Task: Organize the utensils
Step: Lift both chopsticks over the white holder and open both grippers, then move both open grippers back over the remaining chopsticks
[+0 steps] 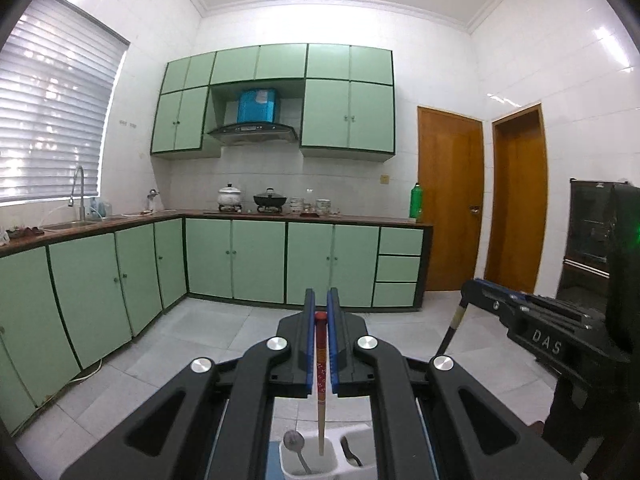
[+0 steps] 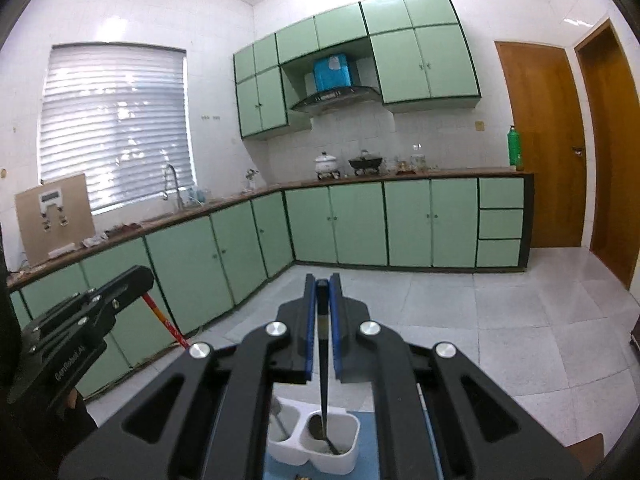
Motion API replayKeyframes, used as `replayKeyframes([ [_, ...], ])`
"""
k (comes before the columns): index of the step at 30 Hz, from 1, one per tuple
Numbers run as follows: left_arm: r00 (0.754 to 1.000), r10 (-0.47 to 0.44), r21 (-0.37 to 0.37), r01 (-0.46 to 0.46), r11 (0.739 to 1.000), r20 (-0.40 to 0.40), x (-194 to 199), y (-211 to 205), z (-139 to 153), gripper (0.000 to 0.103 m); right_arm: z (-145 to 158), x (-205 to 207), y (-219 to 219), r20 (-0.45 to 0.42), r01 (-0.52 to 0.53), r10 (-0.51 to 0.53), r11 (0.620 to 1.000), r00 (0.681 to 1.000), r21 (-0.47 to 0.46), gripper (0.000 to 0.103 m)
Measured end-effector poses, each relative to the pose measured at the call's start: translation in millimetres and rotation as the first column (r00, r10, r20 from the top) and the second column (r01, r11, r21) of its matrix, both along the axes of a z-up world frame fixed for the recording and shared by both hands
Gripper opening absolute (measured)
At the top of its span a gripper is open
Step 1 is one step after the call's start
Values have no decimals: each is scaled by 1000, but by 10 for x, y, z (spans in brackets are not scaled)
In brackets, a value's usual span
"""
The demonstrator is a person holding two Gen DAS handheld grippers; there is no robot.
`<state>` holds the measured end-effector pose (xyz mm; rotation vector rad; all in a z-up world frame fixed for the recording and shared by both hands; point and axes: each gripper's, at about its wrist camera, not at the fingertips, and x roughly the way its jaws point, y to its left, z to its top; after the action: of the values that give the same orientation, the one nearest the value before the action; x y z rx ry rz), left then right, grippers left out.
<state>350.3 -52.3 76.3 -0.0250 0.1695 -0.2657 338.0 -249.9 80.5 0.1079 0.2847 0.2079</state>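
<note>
Left wrist view: left gripper (image 1: 321, 312) clamps a red chopstick (image 1: 321, 364) over the white holder (image 1: 292, 468).
Right gripper (image 2: 322, 286) pinches a black chopstick (image 2: 323, 384), tip inside the holder's (image 2: 348, 462) right compartment; floor (image 2: 500, 320) around lies open.

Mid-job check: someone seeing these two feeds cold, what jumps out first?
Each gripper pinches one chopstick upright over the white two-compartment holder below: the left gripper clamps a red-patterned chopstick whose tip dips into the compartment with a spoon, and the right gripper clamps a dark chopstick over the other compartment. Behind them, mint-green cabinets line the kitchen walls.
</note>
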Motion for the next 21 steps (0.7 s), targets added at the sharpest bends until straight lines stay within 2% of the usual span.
replayKeyframes([
  [4,998,9,6,-9,1000,-62,346,-49,-295,6,-329,306,26,-78,11,-12,1000,997,-13,6],
  [9,988,7,26,-3,1000,-153,632,-81,-638,6,-697,452,116,-160,0,-4,1000,987,-28,7],
  [10,985,7,25,-3,1000,-170,663,-78,-692,7,-760,456,129,-177,-9,5,1000,984,-26,8],
  [11,984,7,27,-2,1000,-179,669,-68,-721,14,-809,451,125,-187,-9,5,1000,982,-23,9],
  [12,983,8,28,-3,1000,-184,658,-55,-740,18,-836,429,113,-188,-1,-4,1000,982,-23,13],
  [13,984,9,26,-4,1000,-180,629,-26,-757,27,-847,410,124,-189,0,-5,1000,982,-22,22],
  [14,985,10,24,-6,1000,-174,596,-9,-762,34,-850,378,107,-187,5,-8,1000,982,-17,26],
  [16,986,17,30,-12,999,-165,509,31,-751,38,-836,300,67,-174,24,-27,1000,984,-19,43],
  [18,987,25,36,-19,999,-157,394,72,-730,44,-813,149,23,-157,40,-43,999,987,-19,48],
  [21,988,48,43,-42,998,-146,35,166,-752,57,-809,-119,-35,-134,71,-75,997,988,-34,62],
])
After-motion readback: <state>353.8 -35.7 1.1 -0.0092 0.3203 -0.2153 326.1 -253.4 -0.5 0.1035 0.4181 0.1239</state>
